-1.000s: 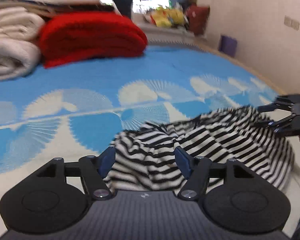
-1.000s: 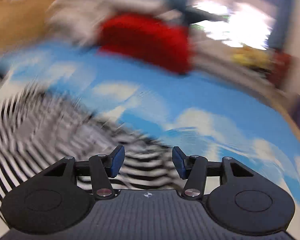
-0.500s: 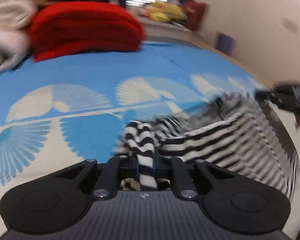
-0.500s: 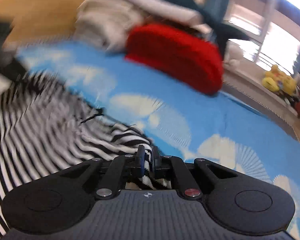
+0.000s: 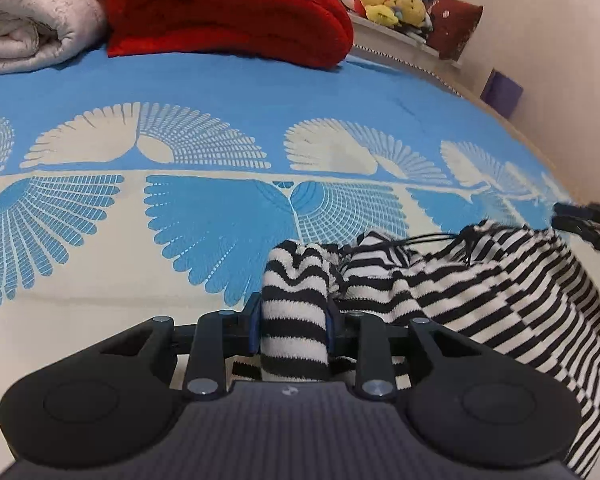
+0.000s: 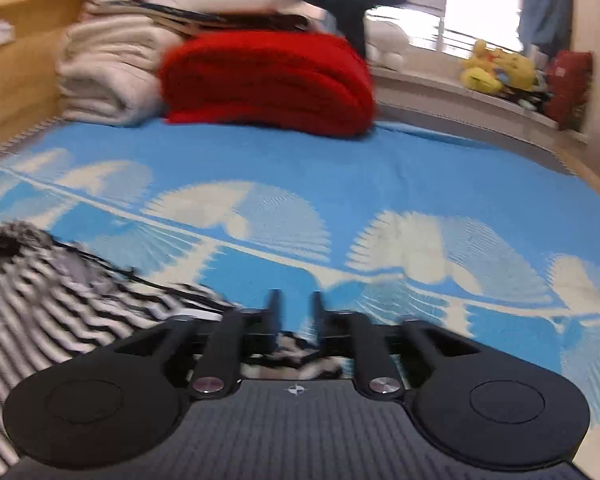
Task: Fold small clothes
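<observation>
The left gripper (image 5: 292, 320) pinched an edge of the black-and-white striped knit garment (image 5: 500, 280) lying on the blue patterned bedspread (image 5: 220, 92), the right gripper (image 6: 296, 312) stood slightly spread over it, so spreading seemingly preceded folding

Left gripper (image 5: 293, 322), open a second ago, now clamps a bunched fold of striped garment (image 5: 500, 292); right gripper (image 6: 296, 314) parts again after closing.

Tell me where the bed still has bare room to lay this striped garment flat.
The patterned bedspread is bare between the striped garment and the red blanket, and off to the left. The far end is crowded: red blanket beside folded white bedding.
</observation>
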The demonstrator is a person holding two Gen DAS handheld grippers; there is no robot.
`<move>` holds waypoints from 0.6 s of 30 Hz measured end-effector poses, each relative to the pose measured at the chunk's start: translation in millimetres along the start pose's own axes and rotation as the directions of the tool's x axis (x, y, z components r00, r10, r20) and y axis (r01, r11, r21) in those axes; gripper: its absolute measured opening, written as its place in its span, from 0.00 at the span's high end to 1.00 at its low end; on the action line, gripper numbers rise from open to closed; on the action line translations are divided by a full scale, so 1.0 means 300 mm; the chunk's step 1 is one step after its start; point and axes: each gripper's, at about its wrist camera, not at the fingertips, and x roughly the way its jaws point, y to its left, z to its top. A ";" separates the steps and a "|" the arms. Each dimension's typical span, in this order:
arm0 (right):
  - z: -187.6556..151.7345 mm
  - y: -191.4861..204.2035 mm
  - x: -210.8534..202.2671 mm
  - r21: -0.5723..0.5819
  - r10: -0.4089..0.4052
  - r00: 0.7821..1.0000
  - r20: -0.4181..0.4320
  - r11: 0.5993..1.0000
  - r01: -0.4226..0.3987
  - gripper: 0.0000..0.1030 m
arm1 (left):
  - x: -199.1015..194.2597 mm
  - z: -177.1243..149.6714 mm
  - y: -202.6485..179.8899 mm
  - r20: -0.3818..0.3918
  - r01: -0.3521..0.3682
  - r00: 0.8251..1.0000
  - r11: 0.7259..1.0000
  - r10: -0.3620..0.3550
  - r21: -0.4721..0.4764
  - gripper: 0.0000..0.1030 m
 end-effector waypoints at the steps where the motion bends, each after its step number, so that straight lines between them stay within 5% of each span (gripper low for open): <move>1: -0.011 0.023 0.002 -0.044 -0.016 1.000 -0.009 0.999 0.015 0.24 | 0.003 0.000 -0.004 0.002 -0.002 1.000 1.000 0.002 0.002 0.69; 3: -0.046 0.077 0.024 -0.183 -0.061 0.998 -0.032 0.982 0.055 0.27 | -0.013 -0.006 -0.005 0.003 0.000 1.000 1.000 0.000 0.000 0.69; 4: -0.069 0.096 0.028 -0.238 -0.072 0.997 -0.037 0.969 0.061 0.40 | -0.012 -0.007 -0.003 0.003 0.003 1.000 1.000 -0.003 -0.001 0.69; 6: -0.090 0.109 0.019 -0.267 -0.032 0.998 -0.057 0.964 0.015 1.00 | -0.014 -0.009 0.001 0.001 0.011 1.000 1.000 -0.011 0.000 0.71; 11: -0.020 0.091 -0.122 -0.155 0.070 0.991 0.110 0.987 -0.053 1.00 | -0.073 0.000 0.006 0.025 0.112 0.993 0.991 -0.114 0.078 0.87; 15: 0.069 0.039 -0.088 -0.057 0.016 0.986 0.165 0.998 -0.006 1.00 | -0.053 0.012 0.051 0.043 0.102 0.994 0.994 -0.100 -0.029 0.87; 17: 0.081 0.025 -0.030 -0.042 0.085 0.993 0.087 0.996 -0.082 0.90 | -0.039 0.006 0.032 0.028 0.083 0.996 0.997 -0.082 -0.001 0.87; 18: 0.074 0.032 0.000 -0.050 0.136 0.990 0.032 0.990 -0.134 0.71 | -0.035 0.003 0.021 0.022 0.078 0.997 0.997 -0.079 0.020 0.87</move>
